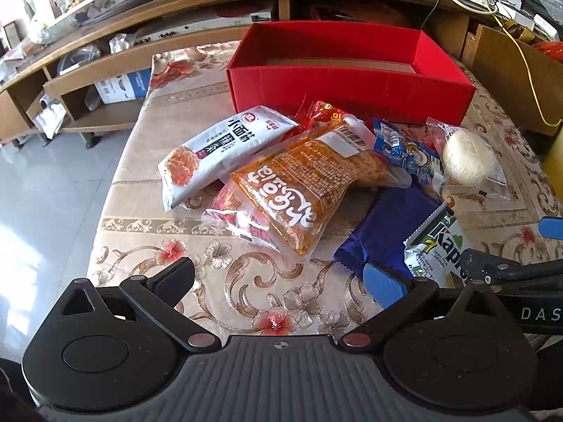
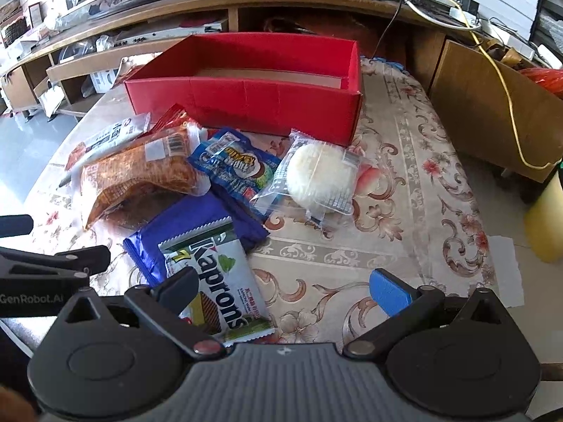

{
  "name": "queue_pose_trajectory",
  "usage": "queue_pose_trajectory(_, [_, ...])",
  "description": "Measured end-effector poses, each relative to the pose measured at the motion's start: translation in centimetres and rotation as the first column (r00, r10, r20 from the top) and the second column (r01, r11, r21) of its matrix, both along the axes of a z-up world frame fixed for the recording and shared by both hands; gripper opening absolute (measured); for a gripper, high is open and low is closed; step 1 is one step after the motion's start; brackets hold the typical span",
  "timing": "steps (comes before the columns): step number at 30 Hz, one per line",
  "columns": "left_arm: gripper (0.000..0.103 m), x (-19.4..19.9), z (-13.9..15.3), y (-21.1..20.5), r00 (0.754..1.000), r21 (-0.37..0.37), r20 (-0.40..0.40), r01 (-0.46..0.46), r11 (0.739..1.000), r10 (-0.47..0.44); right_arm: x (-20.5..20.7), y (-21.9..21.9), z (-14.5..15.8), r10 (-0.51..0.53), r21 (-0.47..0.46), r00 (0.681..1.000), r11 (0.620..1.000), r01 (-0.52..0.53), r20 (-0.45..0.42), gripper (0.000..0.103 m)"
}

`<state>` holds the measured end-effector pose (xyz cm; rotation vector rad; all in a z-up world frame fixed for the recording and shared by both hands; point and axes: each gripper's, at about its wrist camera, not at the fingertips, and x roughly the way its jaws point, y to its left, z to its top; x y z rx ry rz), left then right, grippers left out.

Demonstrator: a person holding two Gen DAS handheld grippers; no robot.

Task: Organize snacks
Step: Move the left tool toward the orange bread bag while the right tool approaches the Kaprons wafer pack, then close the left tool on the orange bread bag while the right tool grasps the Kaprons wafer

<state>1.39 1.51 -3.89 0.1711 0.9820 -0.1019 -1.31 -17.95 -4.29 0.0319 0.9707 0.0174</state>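
Observation:
A pile of snack packets lies on the floral table in front of an open, empty red box [image 1: 348, 70] [image 2: 246, 91]. The pile holds a white noodle packet [image 1: 218, 151], an orange packet [image 1: 302, 186] [image 2: 140, 176], a blue candy packet [image 1: 404, 151] [image 2: 235, 168], a clear-wrapped white cake [image 1: 464, 158] [image 2: 316, 176], a dark blue packet [image 1: 383, 232] [image 2: 190, 221] and a white-green Kaprons wafer packet [image 1: 440, 249] [image 2: 218, 274]. My left gripper [image 1: 278, 281] is open and empty just short of the pile. My right gripper [image 2: 281, 288] is open and empty, its left finger over the Kaprons packet.
A wooden TV stand [image 1: 176, 35] with shelves and cables runs behind the table. A cardboard box [image 2: 492, 112] stands at the right, a yellow object [image 2: 545, 218] beside it. The table's left edge [image 1: 116, 183] drops to a tiled floor.

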Motion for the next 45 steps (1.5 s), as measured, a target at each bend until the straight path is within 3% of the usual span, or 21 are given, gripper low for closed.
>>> queue_pose_trajectory(11, [0.103,0.4,-0.4,1.4,1.000,-0.010,-0.016,-0.019,1.000,0.019,1.3,1.6,-1.4,0.093,-0.025,0.994,0.995,-0.094,-0.052,0.100])
queue_pose_trajectory(23, [0.103,0.8,-0.1,2.5,1.000,-0.005,0.019,-0.012,1.000,0.012,1.6,3.9,-0.8,0.238,-0.015,0.971,0.971,-0.238,-0.027,0.096])
queue_pose_trajectory(29, [0.103,0.8,0.4,1.8,0.998,-0.016,0.033,0.051,0.999,-0.051,2.3,5.5,-2.8,0.300,-0.042,0.949,0.952,-0.304,-0.094,0.092])
queue_pose_trajectory(34, [0.103,1.4,1.0,0.8,0.989,-0.021,0.043,0.144,0.989,-0.143,3.5,4.5,-3.4,0.277,0.027,0.951,0.961,-0.276,-0.139,0.093])
queue_pose_trajectory(36, [0.102,1.9,1.1,0.2,0.978,-0.028,0.037,0.208,0.978,-0.207,3.9,4.7,-3.6,0.308,0.040,0.936,0.951,-0.306,-0.172,0.101])
queue_pose_trajectory(40, [0.099,3.7,0.7,-1.1,0.946,0.047,0.048,0.317,0.947,-0.319,4.6,5.3,-3.9,0.388,0.026,0.893,0.919,-0.393,-0.228,0.101])
queue_pose_trajectory(41, [0.096,4.4,0.5,-1.3,0.940,0.060,0.043,0.335,0.940,-0.338,4.8,5.1,-3.9,0.400,0.035,0.887,0.914,-0.404,-0.232,0.096])
queue_pose_trajectory(43, [0.093,6.1,-0.2,-1.5,0.929,0.053,0.006,0.368,0.928,-0.369,4.8,4.5,-3.5,0.411,0.027,0.884,0.909,-0.416,-0.223,0.076])
queue_pose_trajectory(45, [0.090,7.6,-1.1,-1.7,0.926,0.026,-0.048,0.375,0.927,-0.373,5.1,3.3,-3.0,0.393,0.053,0.897,0.919,-0.391,-0.204,0.065])
